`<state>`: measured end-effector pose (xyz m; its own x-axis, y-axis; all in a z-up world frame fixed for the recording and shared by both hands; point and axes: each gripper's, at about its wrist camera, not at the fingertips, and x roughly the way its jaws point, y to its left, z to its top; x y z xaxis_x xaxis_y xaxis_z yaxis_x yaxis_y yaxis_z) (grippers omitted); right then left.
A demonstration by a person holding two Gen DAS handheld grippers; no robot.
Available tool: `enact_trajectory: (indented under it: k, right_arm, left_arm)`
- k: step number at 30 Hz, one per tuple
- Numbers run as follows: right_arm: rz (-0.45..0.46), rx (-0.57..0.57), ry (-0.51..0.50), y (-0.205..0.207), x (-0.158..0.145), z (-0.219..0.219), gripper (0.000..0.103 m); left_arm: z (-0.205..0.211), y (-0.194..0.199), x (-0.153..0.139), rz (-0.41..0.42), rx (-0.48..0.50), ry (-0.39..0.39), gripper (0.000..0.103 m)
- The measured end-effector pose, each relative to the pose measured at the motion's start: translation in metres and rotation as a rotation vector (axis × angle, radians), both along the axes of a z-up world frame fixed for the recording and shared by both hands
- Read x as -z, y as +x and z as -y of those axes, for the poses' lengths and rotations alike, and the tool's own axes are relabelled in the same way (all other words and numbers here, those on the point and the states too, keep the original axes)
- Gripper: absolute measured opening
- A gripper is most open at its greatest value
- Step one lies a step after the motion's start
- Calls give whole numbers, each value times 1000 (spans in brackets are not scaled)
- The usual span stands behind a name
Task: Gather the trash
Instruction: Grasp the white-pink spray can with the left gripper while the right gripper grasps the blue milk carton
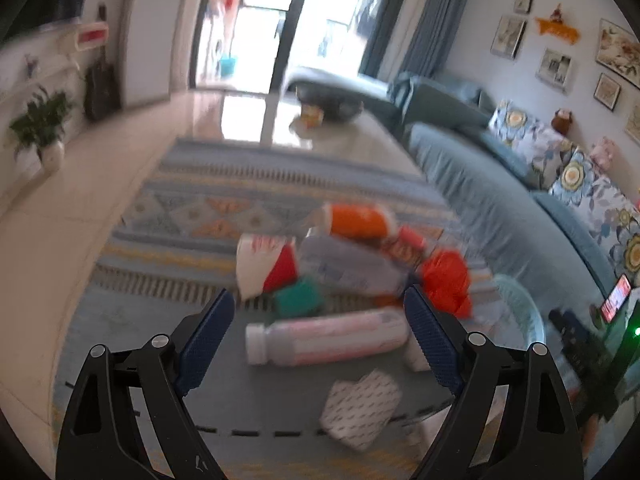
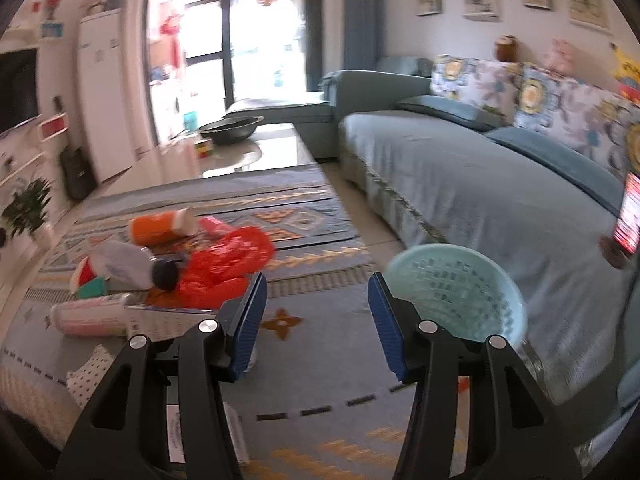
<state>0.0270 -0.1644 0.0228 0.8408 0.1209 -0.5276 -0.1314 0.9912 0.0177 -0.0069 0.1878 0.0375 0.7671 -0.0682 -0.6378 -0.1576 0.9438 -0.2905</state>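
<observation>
A pile of trash lies on the patterned rug (image 1: 208,216). A pink-and-white bottle (image 1: 326,338) lies on its side just ahead of my open, empty left gripper (image 1: 318,314). Behind it are a white-and-red wrapper (image 1: 264,264), a green scrap (image 1: 298,298), a grey pouch (image 1: 348,266), an orange-labelled bottle (image 1: 356,220) and an orange plastic bag (image 1: 446,280). A dotted white wrapper (image 1: 362,408) lies nearer. My right gripper (image 2: 318,312) is open and empty above the rug, with the light-blue basket (image 2: 456,292) just to its right and the orange bag (image 2: 224,272) to its left.
A blue-grey sofa (image 2: 460,184) with flowered cushions runs along the right. A phone (image 2: 628,216) with a lit screen stands on it. A glass coffee table (image 2: 240,152) holds a dark bowl. A potted plant (image 1: 44,128) stands by the left wall.
</observation>
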Motion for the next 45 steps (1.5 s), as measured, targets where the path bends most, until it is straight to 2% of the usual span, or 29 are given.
enact_trajectory:
  k: [3, 5, 7, 8, 12, 17, 19, 23, 25, 27, 28, 30, 33, 35, 39, 42, 45]
  right_arm:
    - [-73, -119, 38, 12, 11, -13, 52]
    - [-139, -207, 39, 21, 23, -26, 61]
    - [-169, -248, 21, 27, 32, -37, 64]
    - [-190, -257, 13, 31, 38, -41, 64]
    - [-214, -261, 36, 39, 45, -44, 64]
    - [-227, -277, 17, 50, 46, -47, 64]
    - [-240, -304, 7, 58, 46, -50, 66]
    - [-275, -378, -5, 74, 48, -61, 71]
    - [-296, -400, -12, 79, 51, -66, 72]
    - [-318, -414, -21, 81, 54, -69, 73]
    - [-308, -411, -37, 77, 55, -70, 73]
    - [-300, -403, -59, 70, 57, -70, 73]
    - [-337, -380, -60, 62, 66, -62, 72]
    - [-361, -381, -51, 55, 72, -56, 68]
    - [-375, -437, -51, 38, 74, -53, 67]
    - [-311, -450, -119, 32, 62, -57, 68]
    - [-256, -465, -139, 38, 47, -62, 68]
  left_arm:
    - [-17, 15, 30, -83, 39, -33, 82]
    - [-22, 23, 43, -103, 73, -40, 81]
    - [-17, 33, 52, -131, 171, -51, 81]
    - [-11, 38, 55, -139, 220, -33, 82]
    - [19, 57, 66, -164, 377, 132, 82]
    - [33, 77, 86, -233, 507, 181, 82]
    - [40, 83, 94, -253, 537, 227, 82]
    - [48, 86, 99, -307, 551, 304, 80]
    - [50, 87, 101, -334, 549, 343, 73]
    - [53, 82, 102, -356, 548, 376, 61]
    - [54, 81, 103, -360, 540, 380, 59]
    - [55, 77, 101, -365, 514, 374, 54]
    - [57, 70, 99, -368, 494, 362, 51]
    - [57, 65, 97, -370, 478, 354, 50]
    - [53, 59, 96, -381, 455, 320, 51]
    - [57, 59, 96, -386, 465, 307, 51]
    - [64, 65, 91, -356, 463, 292, 54]
